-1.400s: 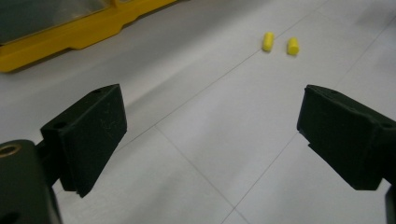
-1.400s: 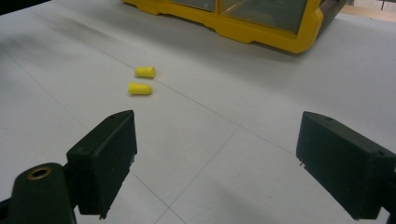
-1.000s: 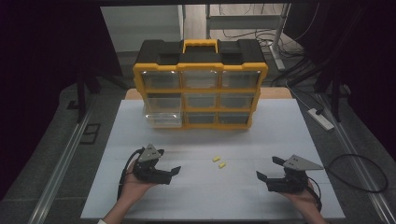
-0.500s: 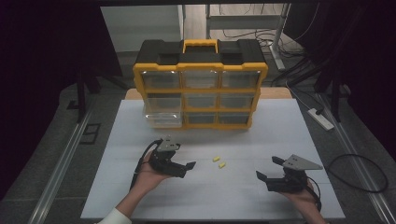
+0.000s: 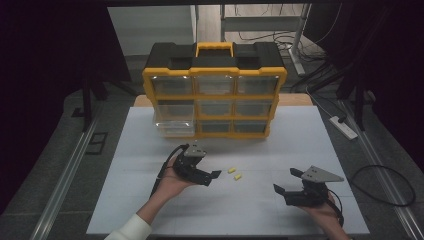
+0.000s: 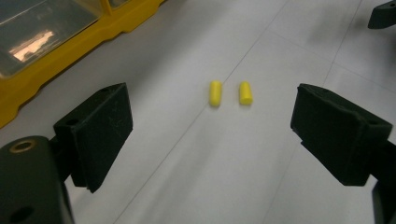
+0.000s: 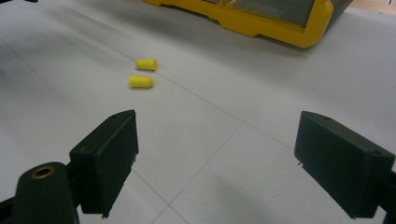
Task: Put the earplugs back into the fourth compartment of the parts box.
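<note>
The left tongs (image 5: pixel 214 175) stand wide with nothing between the jaws, though they have just been closing a little, and they aim at two small yellow plugs (image 6: pixel 229 93) lying side by side on the white counter (image 5: pixel 150 150), just ahead of them. The right tongs (image 5: pixel 280 190) rest well apart, also wide and empty. Behind stands a yellow drawer organiser (image 5: pixel 215 92), its lower-left drawer (image 5: pixel 172 126) pulled out. The plugs look light, soft and apt to roll; gripping one across its middle, gently, seems the safest hold.
</note>
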The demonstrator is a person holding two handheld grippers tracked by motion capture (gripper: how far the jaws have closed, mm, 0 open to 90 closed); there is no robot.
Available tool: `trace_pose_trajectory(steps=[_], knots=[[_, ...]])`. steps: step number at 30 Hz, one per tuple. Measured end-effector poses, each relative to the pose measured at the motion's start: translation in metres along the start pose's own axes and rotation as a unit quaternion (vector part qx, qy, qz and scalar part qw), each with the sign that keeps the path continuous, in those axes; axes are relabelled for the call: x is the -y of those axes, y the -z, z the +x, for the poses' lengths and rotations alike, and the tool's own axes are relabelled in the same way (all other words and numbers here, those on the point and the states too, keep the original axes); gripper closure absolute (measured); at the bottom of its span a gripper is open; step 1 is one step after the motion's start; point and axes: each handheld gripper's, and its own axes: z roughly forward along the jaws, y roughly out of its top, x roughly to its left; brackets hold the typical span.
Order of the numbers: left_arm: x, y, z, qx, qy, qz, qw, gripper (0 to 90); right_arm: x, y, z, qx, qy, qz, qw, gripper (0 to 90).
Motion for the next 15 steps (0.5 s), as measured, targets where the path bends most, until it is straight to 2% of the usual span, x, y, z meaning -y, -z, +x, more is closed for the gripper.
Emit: trace_pose_trajectory(steps=[11, 13, 15], knots=[[-0.012, -0.022, 0.0, 0.005, -0.016, 0.028, 0.9995, 15.1, 0.0, -0.001, 0.001, -0.001, 0.002, 0.004, 1.0, 14.4], [-0.015, -0.026, 0.001, 0.003, -0.026, 0.038, 0.9989, 15.3, 0.0, -0.001, 0.001, -0.001, 0.002, 0.004, 1.0, 14.4], [-0.019, -0.028, 0.001, 0.005, -0.027, 0.038, 0.9989, 15.5, 0.0, 0.0, 0.001, -0.002, 0.003, 0.003, 1.0, 14.4]])
